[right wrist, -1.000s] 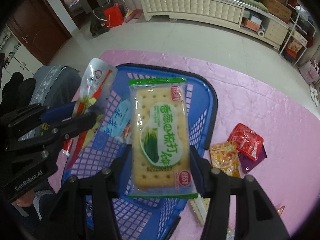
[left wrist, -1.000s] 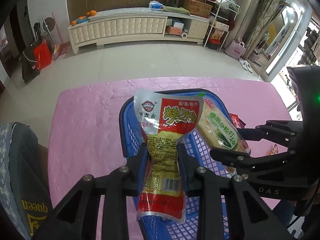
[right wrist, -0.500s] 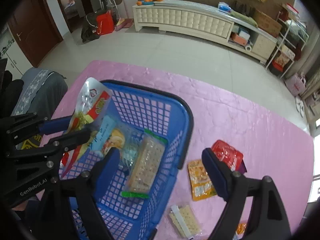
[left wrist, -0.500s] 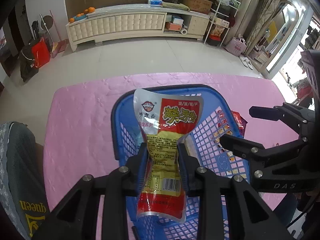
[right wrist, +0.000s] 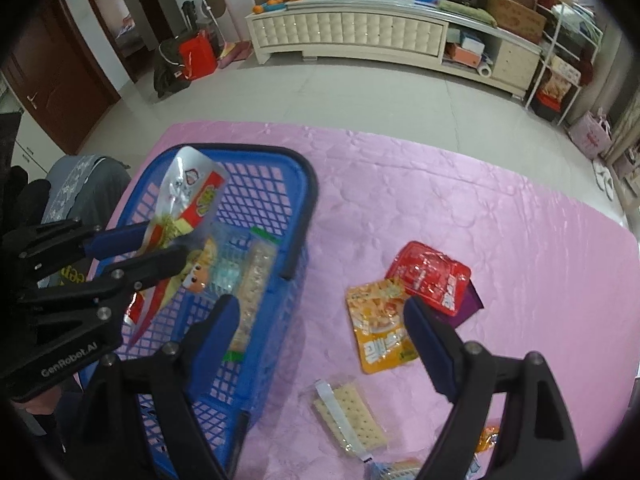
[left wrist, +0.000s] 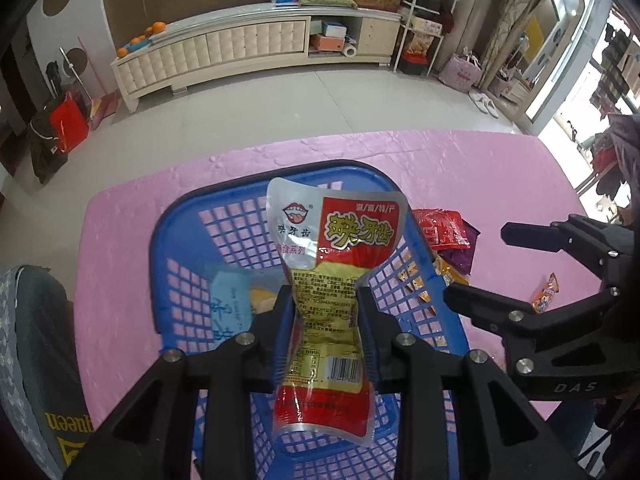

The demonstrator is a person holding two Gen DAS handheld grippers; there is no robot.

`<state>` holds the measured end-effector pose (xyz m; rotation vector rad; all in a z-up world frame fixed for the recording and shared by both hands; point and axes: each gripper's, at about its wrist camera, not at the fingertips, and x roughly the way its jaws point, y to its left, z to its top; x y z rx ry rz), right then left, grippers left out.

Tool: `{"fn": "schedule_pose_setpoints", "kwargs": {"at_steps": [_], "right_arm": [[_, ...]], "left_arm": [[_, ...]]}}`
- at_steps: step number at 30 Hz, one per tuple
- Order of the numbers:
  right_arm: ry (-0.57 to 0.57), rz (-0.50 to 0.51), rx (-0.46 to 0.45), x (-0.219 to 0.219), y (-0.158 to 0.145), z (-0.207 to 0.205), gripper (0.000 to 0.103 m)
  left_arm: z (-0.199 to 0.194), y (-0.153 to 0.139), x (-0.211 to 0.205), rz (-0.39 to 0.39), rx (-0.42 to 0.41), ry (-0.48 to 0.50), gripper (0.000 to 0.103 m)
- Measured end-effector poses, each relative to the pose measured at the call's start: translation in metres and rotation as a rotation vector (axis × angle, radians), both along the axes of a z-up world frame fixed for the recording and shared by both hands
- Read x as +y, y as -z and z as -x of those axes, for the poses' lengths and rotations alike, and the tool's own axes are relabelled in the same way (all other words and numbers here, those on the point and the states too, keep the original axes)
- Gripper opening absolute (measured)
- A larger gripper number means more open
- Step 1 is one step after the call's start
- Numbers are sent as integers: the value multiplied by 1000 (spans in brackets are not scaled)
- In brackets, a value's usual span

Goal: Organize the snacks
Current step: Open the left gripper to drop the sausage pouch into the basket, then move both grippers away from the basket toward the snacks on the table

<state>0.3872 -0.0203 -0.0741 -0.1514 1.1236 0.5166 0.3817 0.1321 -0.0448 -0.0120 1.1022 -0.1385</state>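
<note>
My left gripper (left wrist: 325,300) is shut on a red, yellow and silver snack pouch (left wrist: 332,272) and holds it upright above the blue plastic basket (left wrist: 188,216). The pouch (right wrist: 188,200) and left gripper (right wrist: 160,244) also show in the right wrist view over the basket (right wrist: 296,184). My right gripper (right wrist: 322,320) is open and empty, over the pink table just right of the basket. The green-edged cracker pack (right wrist: 252,280) lies in the basket beside a light blue packet (left wrist: 226,304).
On the pink tablecloth (right wrist: 460,208) to the right of the basket lie a red packet (right wrist: 432,272), an orange packet (right wrist: 380,320), a purple packet (right wrist: 468,304) and a clear cracker pack (right wrist: 352,416). A small orange snack (left wrist: 546,292) lies further right. A grey chair back (left wrist: 36,360) stands at left.
My right gripper opened and dropped the green cracker pack into the basket, then moved right over the table. My left gripper still holds the pouch over the basket.
</note>
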Motion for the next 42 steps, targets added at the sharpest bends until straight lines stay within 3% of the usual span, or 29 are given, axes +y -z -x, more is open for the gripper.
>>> {"fn": "schedule_pose_setpoints", "kwargs": {"at_steps": [3, 5, 11, 17, 28, 35, 42], "right_arm": [[11, -7, 0, -8, 2, -1, 87], [18, -22, -3, -14, 2, -1, 87], [32, -31, -3, -32, 1, 5, 87], [42, -67, -4, -50, -13, 24, 87], [48, -96, -85, -89, -59, 73, 87], [74, -91, -103, -118, -64, 94, 87], [122, -83, -92, -153, -54, 101, 87]], "left_arm": [[-6, 1, 0, 2, -4, -12, 40], [-6, 0, -1, 3, -7, -1, 59], [12, -13, -12, -61, -45, 24, 72], [40, -36, -15, -59, -80, 14, 73], [93, -71, -54, -65, -161, 38, 79], [114, -69, -95, -66, -171, 92, 81], [115, -55, -127, -59, -126, 106, 81]]}}
